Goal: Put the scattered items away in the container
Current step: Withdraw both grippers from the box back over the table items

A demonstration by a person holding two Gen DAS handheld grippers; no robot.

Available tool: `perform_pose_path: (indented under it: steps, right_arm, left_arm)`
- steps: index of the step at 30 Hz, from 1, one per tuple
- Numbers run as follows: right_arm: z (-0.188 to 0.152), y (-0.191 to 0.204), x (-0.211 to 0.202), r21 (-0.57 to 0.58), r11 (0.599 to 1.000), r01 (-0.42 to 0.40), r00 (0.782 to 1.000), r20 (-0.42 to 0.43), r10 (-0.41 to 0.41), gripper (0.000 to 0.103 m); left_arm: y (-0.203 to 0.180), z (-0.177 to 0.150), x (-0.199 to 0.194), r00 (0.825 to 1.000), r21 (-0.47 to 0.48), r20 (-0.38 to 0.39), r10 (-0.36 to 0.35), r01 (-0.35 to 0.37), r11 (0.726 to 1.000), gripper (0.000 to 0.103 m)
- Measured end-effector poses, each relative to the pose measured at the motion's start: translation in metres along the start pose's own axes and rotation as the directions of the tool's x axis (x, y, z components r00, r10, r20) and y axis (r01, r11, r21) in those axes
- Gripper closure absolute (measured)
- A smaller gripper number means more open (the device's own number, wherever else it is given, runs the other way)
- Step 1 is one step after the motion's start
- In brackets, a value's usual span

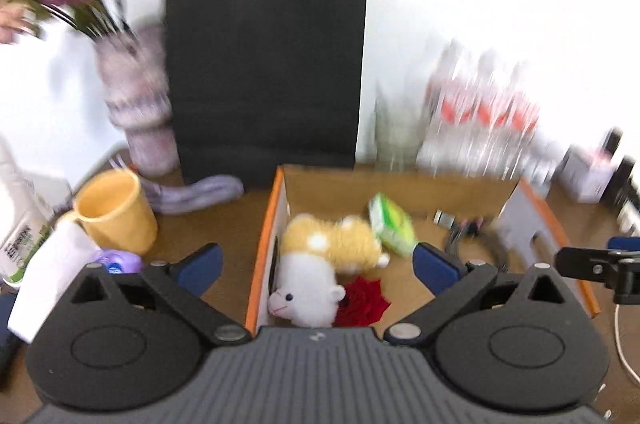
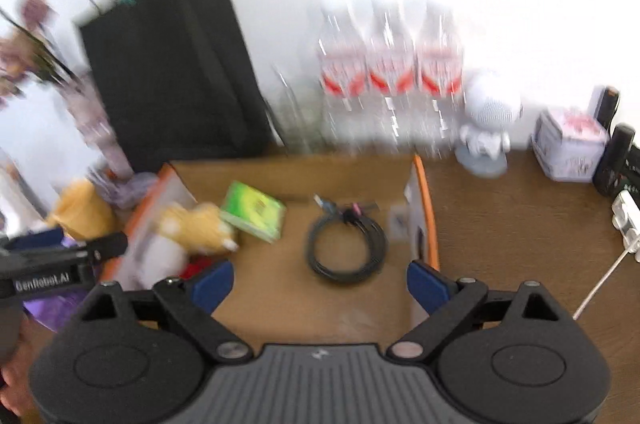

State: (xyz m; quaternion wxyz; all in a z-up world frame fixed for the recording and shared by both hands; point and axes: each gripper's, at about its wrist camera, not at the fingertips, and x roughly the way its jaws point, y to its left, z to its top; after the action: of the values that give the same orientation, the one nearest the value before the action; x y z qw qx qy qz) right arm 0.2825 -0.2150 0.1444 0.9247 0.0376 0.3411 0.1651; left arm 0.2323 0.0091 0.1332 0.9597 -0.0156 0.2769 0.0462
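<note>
An open cardboard box (image 1: 400, 186) with orange edges sits on the brown table; it also shows in the right wrist view (image 2: 292, 308). Inside lie a yellow and white plush toy (image 1: 320, 264), a red rose (image 1: 366, 302), a green packet (image 1: 392, 224) and a coiled black cable (image 2: 346, 250). My left gripper (image 1: 318, 264) is open and empty above the box's left side. My right gripper (image 2: 320, 282) is open and empty above the box's near right part. A yellow cup (image 1: 116, 212) and a purple item (image 1: 118, 260) stand left of the box.
A black paper bag (image 1: 266, 64) and a vase of flowers (image 1: 136, 104) stand behind the box. Water bottles (image 2: 390, 80), a white figurine (image 2: 486, 128), a small tin (image 2: 570, 144) and a power strip (image 2: 628, 220) are at the right. A white bottle (image 1: 24, 224) is far left.
</note>
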Motion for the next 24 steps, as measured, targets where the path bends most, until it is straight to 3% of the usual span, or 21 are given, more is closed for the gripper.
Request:
perform_pose_path:
  steps: [2,4,12,15,17,21,24]
  right_arm:
    - [-0.025,0.006,-0.017,-0.039,0.999,0.0,0.992,0.125,0.005,0.009]
    - [-0.043,0.012,-0.027,-0.068,0.997,0.024,0.982,0.19,-0.011,0.009]
    - [-0.089,0.029,-0.077,-0.067,0.997,0.024,0.961,0.278,-0.005,0.009]
    - [-0.126,0.033,-0.107,-0.074,0.997,0.036,0.95,0.313,-0.01,0.008]
    - [-0.157,0.037,-0.129,-0.09,0.995,0.042,0.943,0.333,-0.009,0.0]
    - [-0.219,0.046,-0.168,-0.138,0.989,0.049,0.94,0.342,0.001,0.0]
    - [-0.262,0.047,-0.195,-0.102,0.994,0.03,0.942,0.334,0.006,0.0]
  left_arm:
    - [-0.003,-0.021,-0.024,0.991,0.029,0.131,-0.005,0.001,1.0,0.0]
    - [-0.008,-0.038,-0.042,0.98,0.07,0.199,-0.008,-0.006,0.998,0.0]
    - [-0.007,-0.074,-0.097,0.969,0.069,0.244,-0.04,0.024,0.997,0.0]
    - [0.0,-0.109,-0.132,0.955,0.076,0.296,-0.028,0.005,0.997,0.0]
    - [0.005,-0.138,-0.159,0.947,0.094,0.318,-0.036,0.007,0.996,0.0]
    - [0.016,-0.198,-0.205,0.955,0.092,0.292,-0.057,0.032,0.995,0.0]
    - [0.026,-0.241,-0.231,0.967,0.088,0.249,-0.051,0.03,0.996,0.0]
